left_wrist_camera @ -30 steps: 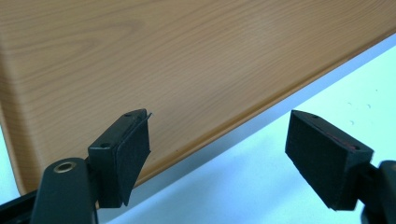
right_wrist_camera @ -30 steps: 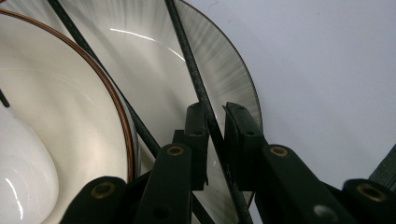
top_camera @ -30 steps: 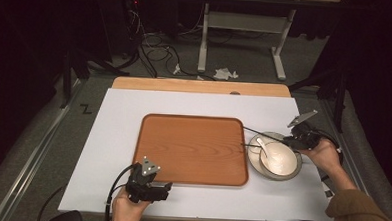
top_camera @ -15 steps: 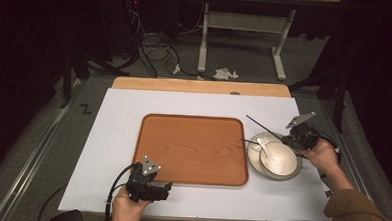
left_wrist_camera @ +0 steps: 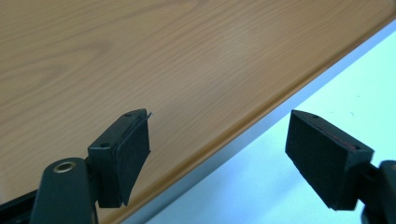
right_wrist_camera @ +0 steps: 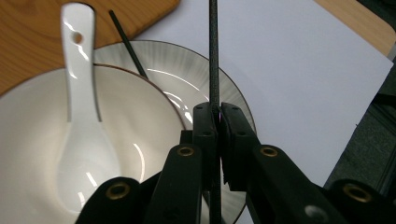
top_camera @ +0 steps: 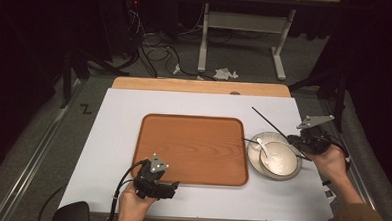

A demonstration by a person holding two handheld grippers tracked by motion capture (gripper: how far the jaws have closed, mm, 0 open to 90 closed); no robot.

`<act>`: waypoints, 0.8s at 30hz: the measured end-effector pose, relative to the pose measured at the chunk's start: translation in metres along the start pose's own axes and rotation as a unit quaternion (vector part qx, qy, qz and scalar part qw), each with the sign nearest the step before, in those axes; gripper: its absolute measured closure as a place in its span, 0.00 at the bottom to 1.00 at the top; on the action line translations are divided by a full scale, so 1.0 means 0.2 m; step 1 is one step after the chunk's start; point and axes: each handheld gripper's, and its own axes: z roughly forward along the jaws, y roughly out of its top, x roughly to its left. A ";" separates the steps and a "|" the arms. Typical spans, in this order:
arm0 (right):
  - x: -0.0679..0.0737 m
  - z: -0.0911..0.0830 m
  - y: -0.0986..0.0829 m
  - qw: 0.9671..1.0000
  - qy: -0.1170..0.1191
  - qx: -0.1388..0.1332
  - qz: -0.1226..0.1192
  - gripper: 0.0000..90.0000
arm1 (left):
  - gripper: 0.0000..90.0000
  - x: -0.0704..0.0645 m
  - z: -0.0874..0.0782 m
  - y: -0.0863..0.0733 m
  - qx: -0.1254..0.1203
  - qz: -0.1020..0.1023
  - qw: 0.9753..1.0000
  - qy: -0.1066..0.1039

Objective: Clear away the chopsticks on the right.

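The right gripper (right_wrist_camera: 215, 122) has its jaws clamped on a black chopstick (top_camera: 269, 122), held over the far right edge of a grey-rimmed plate (top_camera: 255, 143) at the right of the bench (top_camera: 113, 117). On the plate sits a white bowl (top_camera: 282, 162) with a white ceramic spoon (right_wrist_camera: 77, 93) lying in it; a second chopstick (right_wrist_camera: 128, 44) rests across the plate's rim. The wooden tray (top_camera: 192, 148) beside it lies bare. The left gripper (top_camera: 166, 187), jaws apart, straddles the tray's near edge.
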 end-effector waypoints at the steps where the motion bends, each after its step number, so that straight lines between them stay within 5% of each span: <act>1: 0.02 -0.02 0.00 1.000 0.000 -0.005 0.006 0.96 | 0.25 0.00 0.01 0.01 -0.001 0.002 1.000 -0.004; 13: 0.23 -0.21 -0.01 0.999 0.003 -0.039 0.010 0.96 | 0.25 -0.02 0.06 0.08 -0.005 0.024 0.999 -0.032; 24: 0.48 -0.26 -0.03 0.998 0.035 -0.049 0.016 0.96 | 0.25 -0.04 0.09 0.11 -0.005 0.036 0.998 -0.047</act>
